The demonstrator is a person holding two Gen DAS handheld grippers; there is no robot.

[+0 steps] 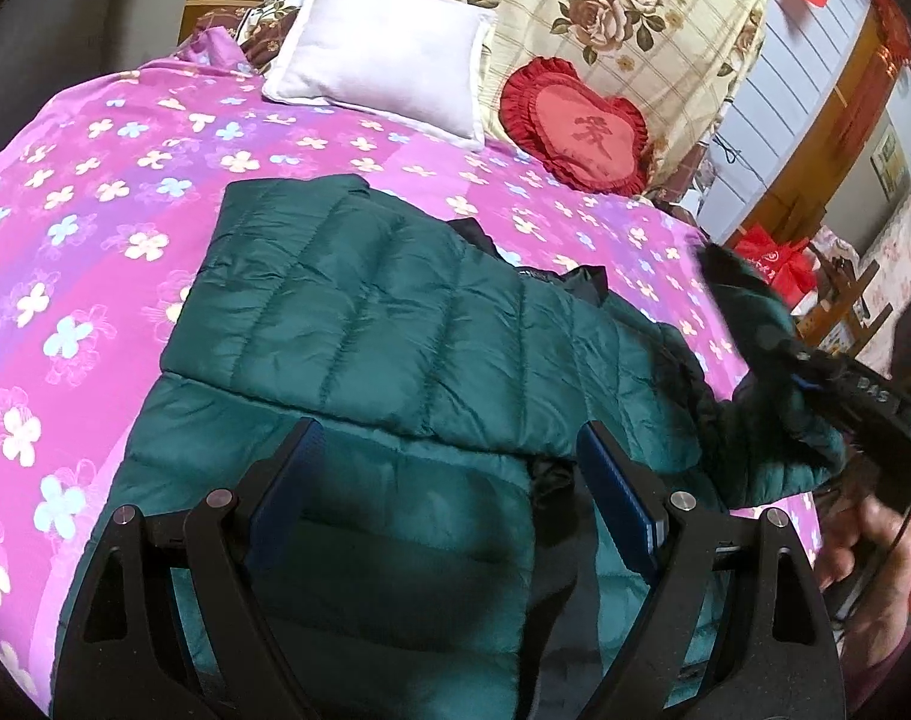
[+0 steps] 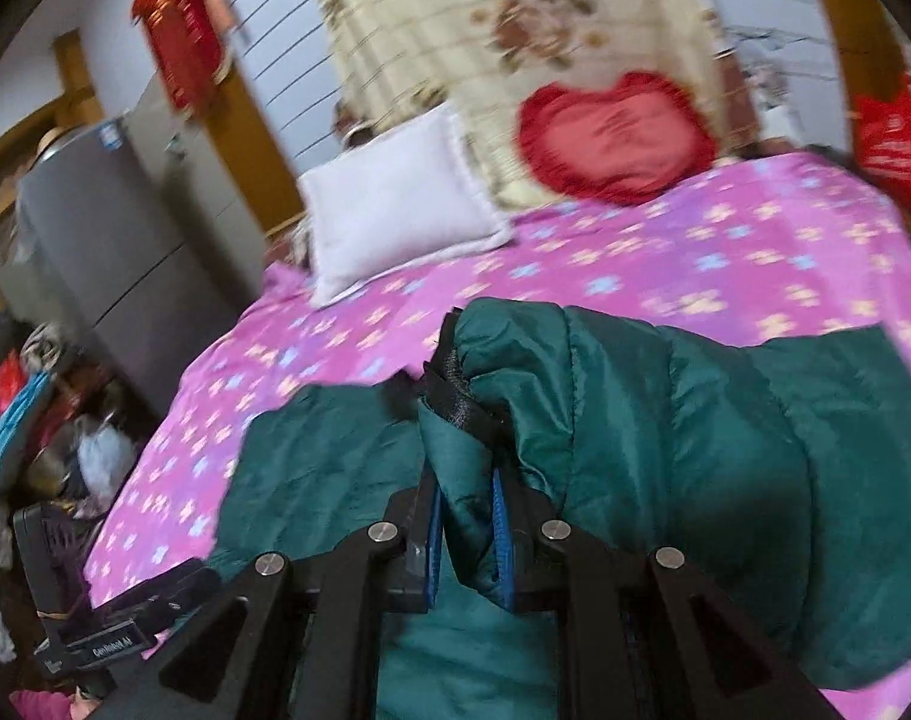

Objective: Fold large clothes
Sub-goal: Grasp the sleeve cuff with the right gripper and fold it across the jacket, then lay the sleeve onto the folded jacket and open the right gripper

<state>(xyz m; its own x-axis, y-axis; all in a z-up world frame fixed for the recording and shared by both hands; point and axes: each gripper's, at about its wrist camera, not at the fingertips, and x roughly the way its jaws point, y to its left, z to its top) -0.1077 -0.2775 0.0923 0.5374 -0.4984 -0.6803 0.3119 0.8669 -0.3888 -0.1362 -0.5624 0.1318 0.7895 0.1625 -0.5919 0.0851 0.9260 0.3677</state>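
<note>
My left gripper (image 1: pixel 449 480) hangs wide open over the green puffer jacket (image 1: pixel 359 312), holding nothing. My right gripper (image 2: pixel 467 516) is clamped on the jacket's sleeve (image 2: pixel 635 420), lifted off the pink floral bedspread (image 2: pixel 725 252); the white pillow (image 2: pixel 395 210) sits well ahead of the fingers.

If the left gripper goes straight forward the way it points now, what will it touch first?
Most likely the green puffer jacket. The open left gripper points over its folded quilted part on the pink floral bedsheet. Depth is unclear, so it might pass just above it.
</note>
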